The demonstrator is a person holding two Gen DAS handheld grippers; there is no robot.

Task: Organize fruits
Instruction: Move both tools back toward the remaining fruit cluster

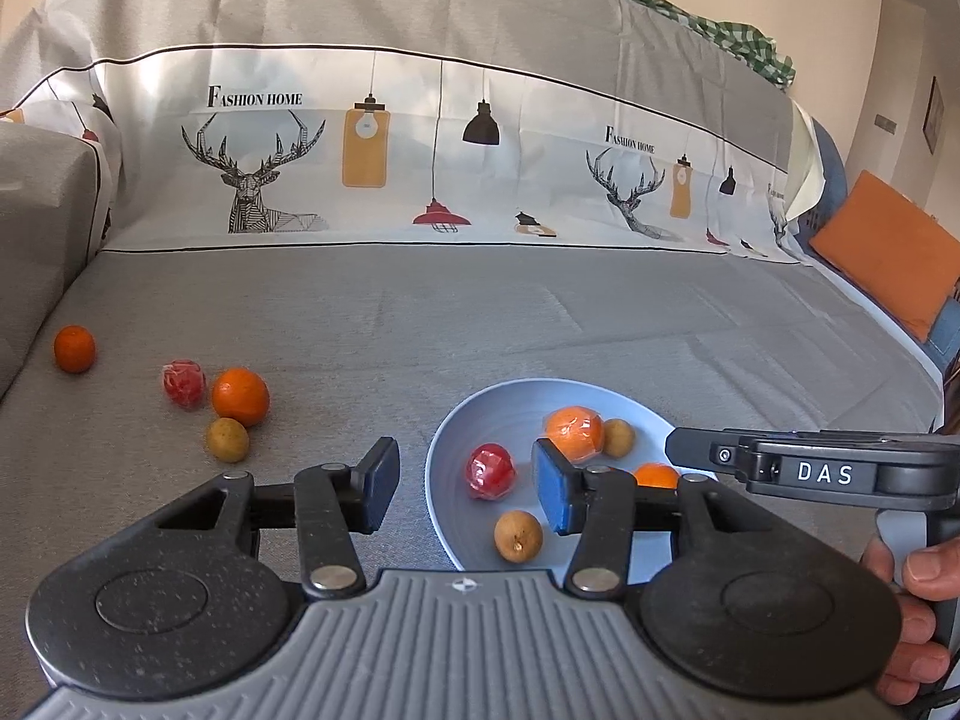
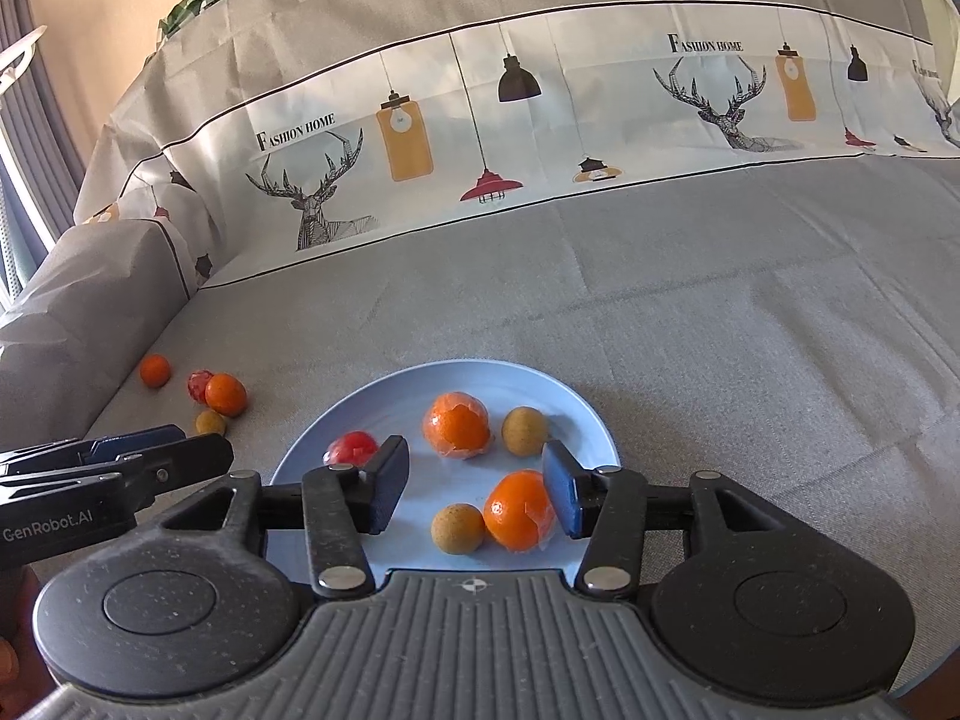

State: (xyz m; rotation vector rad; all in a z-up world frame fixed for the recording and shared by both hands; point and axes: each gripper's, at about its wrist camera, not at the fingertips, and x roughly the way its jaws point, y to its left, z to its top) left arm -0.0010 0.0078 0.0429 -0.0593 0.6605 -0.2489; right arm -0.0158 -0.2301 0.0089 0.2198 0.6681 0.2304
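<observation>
Plate: the pale blue plate (image 2: 591,420) sits on the grey cover right ahead of both grippers, its near rim tucked under the right gripper's body.
Fruit on plate: five pieces are in. A wrapped orange (image 2: 457,425) toward the far side, a brown longan (image 2: 524,431) just beside it, a red wrapped fruit (image 2: 353,447) behind the left finger of the right gripper, and up close a second longan (image 2: 457,528) touching a second wrapped orange (image 2: 519,509).
Fruit left out: four still on the cover, well off to the left of the left gripper: a small orange (image 1: 74,348) farthest out, then a red wrapped fruit (image 1: 183,383), a bigger orange (image 1: 240,396) and a longan (image 1: 227,439) bunched together.
Progress: by my count a bit over half done, five in, four to fetch.
Pointing and long axis: the fruits are near-round, no real long axis and nothing to aim. The plate reads as a round dish lying flat; it looks oval in the left view, likely lens stretch.
Right gripper (image 2: 475,491): jaws apart and released; the near orange lies just beside the blue right pad, whether touching I cannot tell.
Left gripper (image 1: 467,487): jaws parted, gripping nothing, poised over the plate's left edge.
</observation>
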